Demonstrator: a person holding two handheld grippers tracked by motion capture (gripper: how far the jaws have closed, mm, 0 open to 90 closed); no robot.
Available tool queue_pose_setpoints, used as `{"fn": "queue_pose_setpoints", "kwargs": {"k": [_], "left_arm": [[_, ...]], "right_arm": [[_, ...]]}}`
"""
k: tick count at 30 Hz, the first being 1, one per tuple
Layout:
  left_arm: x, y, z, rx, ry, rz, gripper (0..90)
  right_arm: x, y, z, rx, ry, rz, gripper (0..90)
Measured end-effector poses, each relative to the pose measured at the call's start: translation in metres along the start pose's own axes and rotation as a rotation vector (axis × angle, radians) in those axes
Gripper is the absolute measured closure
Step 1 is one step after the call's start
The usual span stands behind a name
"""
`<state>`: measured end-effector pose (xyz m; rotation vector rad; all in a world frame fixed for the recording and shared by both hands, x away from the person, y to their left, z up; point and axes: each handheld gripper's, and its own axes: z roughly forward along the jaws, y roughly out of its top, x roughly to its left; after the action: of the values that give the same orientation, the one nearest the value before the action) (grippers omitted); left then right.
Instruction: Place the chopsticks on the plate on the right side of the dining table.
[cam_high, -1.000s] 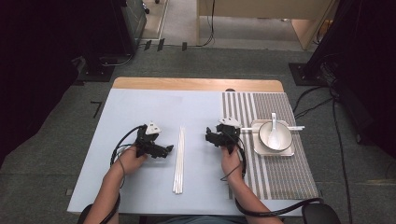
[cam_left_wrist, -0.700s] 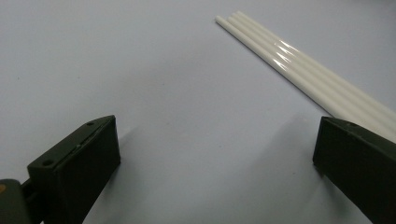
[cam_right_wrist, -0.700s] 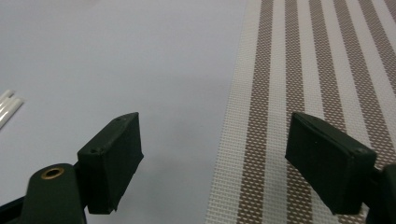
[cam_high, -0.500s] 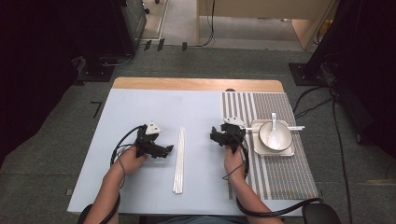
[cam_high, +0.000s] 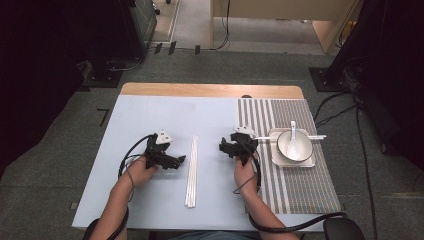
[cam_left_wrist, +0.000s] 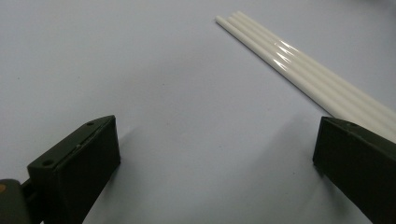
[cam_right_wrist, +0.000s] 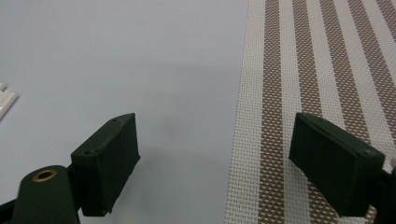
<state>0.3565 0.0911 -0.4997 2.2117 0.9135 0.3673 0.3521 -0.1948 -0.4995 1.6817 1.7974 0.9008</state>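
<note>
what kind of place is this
Probably a lab or recording room: a table with a staged place setting of chopsticks, striped placemat and bowl, with cables on grey carpet around.

I have bare surface (cam_high: 150, 115) across the upper left of the frame, open for either hand-held gripper. The white chopsticks (cam_high: 191, 170) lie in a tight bundle down the middle, just right of my left hand-held gripper (cam_high: 181, 160), whose jaws stand wide with clear surface between them. My right hand-held gripper (cam_high: 223, 146), jaws also wide, sits at the left edge of the striped placemat (cam_high: 295, 185). At centre right, the tray (cam_high: 292, 163) carrying the bowl (cam_high: 286, 145) and spoon (cam_high: 294, 145) blocks passage; the mat's lower part lies bare.
</note>
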Motion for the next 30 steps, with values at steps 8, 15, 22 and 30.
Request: {"fn": "queue_pose_setpoints", "kwargs": {"k": [8, 15, 22, 30], "left_arm": [[0.0, 0.0, 0.0, 0.0, 0.001, 0.0, 0.2], [0.0, 0.0, 0.0, -0.002, 0.003, -0.001, 0.2], [0.0, 0.0, 0.0, -0.001, 0.002, -0.002, 0.2], [0.0, 0.0, 0.0, 0.0, 0.001, -0.001, 0.2]], "right_arm": [[-0.005, 0.002, 0.003, 0.003, -0.054, 0.048, 14.8], [-0.009, 0.002, 0.002, 0.019, -0.088, 0.058, 14.5], [-0.01, 0.001, 0.001, 0.018, -0.094, 0.057, 14.5], [-0.015, 0.001, 0.001, 0.019, -0.095, 0.069, 14.6]]}}
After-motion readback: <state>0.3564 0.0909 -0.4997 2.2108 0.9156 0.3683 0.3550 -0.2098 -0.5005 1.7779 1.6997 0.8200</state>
